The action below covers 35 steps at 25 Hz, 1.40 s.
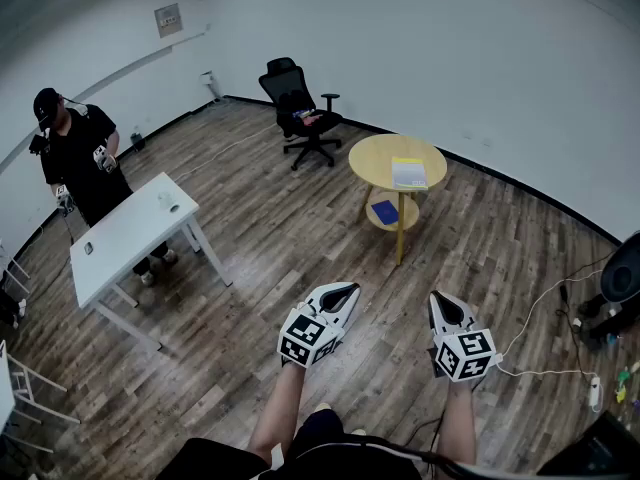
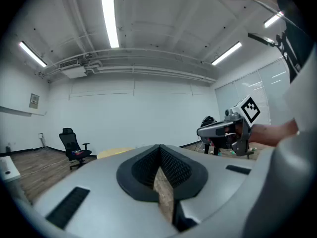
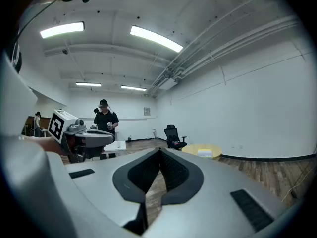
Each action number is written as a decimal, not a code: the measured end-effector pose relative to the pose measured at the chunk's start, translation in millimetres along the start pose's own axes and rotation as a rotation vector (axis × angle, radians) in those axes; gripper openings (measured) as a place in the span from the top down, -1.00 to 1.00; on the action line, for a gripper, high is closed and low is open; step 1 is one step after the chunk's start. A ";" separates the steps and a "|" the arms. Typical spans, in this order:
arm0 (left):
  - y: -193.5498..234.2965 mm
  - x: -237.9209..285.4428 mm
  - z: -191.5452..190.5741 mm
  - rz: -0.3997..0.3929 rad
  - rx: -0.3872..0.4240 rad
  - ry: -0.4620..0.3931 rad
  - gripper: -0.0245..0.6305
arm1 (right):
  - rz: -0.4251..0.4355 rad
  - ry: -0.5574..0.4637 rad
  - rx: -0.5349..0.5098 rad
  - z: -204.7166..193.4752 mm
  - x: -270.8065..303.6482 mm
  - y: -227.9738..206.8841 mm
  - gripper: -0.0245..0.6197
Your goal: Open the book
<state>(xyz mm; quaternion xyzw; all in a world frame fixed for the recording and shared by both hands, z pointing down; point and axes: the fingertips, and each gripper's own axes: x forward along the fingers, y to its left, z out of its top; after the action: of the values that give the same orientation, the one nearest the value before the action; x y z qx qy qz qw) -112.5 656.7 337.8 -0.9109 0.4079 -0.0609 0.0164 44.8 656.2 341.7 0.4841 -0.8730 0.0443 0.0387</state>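
Over wood-plank floor (image 1: 260, 258), left gripper (image 1: 344, 291) and right gripper (image 1: 440, 304) jaws together, empty, book (image 1: 409, 173) on round table (image 1: 371, 154)

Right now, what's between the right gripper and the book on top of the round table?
Nothing but bare wood floor. The head view shows it running from the right gripper to the round table, where the book lies.

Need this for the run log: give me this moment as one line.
stage: pre-approach | left gripper: jaws shut, empty | right gripper: jaws shut, empty | book: on round table ahead, untouched
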 end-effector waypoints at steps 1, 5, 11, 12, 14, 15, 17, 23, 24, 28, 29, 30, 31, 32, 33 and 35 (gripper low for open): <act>-1.4 4.0 -1.1 0.001 0.000 0.002 0.93 | -0.001 0.002 0.002 -2.2 -0.2 -4.4 0.90; -0.2 18.9 -7.0 0.004 -0.005 0.012 0.93 | -0.004 0.013 0.015 -10.3 4.0 -19.6 0.90; 23.0 45.0 -12.9 0.004 -0.015 0.017 0.93 | -0.014 0.018 0.022 -11.8 30.4 -41.4 0.90; 29.4 51.1 -14.0 0.004 -0.017 0.017 0.93 | -0.016 0.019 0.023 -11.8 37.5 -45.3 0.90; 43.6 64.6 -16.1 0.003 -0.021 0.017 0.93 | -0.018 0.022 0.025 -12.5 53.2 -53.5 0.90; 51.3 72.3 -16.9 0.003 -0.023 0.016 0.93 | -0.020 0.025 0.025 -12.8 61.7 -58.1 0.90; 68.1 89.5 -16.3 -0.002 -0.025 0.011 0.93 | -0.026 0.028 0.022 -11.5 80.7 -68.9 0.90; 129.9 147.2 -9.6 -0.024 -0.021 0.011 0.93 | -0.047 0.029 0.020 3.9 149.3 -102.4 0.90; 140.6 157.3 -8.4 -0.029 -0.018 0.012 0.93 | -0.052 0.026 0.018 7.8 161.2 -108.7 0.90; 182.2 191.3 -6.6 -0.043 -0.018 0.013 0.93 | -0.075 0.013 0.021 19.9 206.4 -130.8 0.90; 192.2 198.6 -5.9 -0.046 -0.019 0.011 0.93 | -0.079 0.010 0.022 22.3 217.1 -135.4 0.90; 201.7 205.7 -5.1 -0.049 -0.019 0.010 0.93 | -0.084 0.008 0.025 24.4 227.2 -139.9 0.90; 210.5 212.6 -4.3 -0.052 -0.018 0.010 0.93 | -0.088 0.006 0.028 26.0 236.8 -144.2 0.90; 218.7 219.3 -3.7 -0.055 -0.016 0.010 0.93 | -0.092 0.005 0.032 26.6 245.7 -147.9 0.90; 226.3 225.7 -3.5 -0.058 -0.013 0.010 0.93 | -0.095 0.005 0.037 26.3 254.1 -150.8 0.90; 239.5 236.7 -4.2 -0.064 -0.010 0.010 0.93 | -0.100 0.011 0.042 23.6 268.8 -154.8 0.90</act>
<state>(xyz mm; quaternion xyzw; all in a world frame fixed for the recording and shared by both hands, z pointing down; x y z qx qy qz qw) -134.2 320.7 346.0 -0.9232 0.3788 -0.0638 0.0080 33.6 345.6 354.2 0.5274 -0.8465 0.0633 0.0353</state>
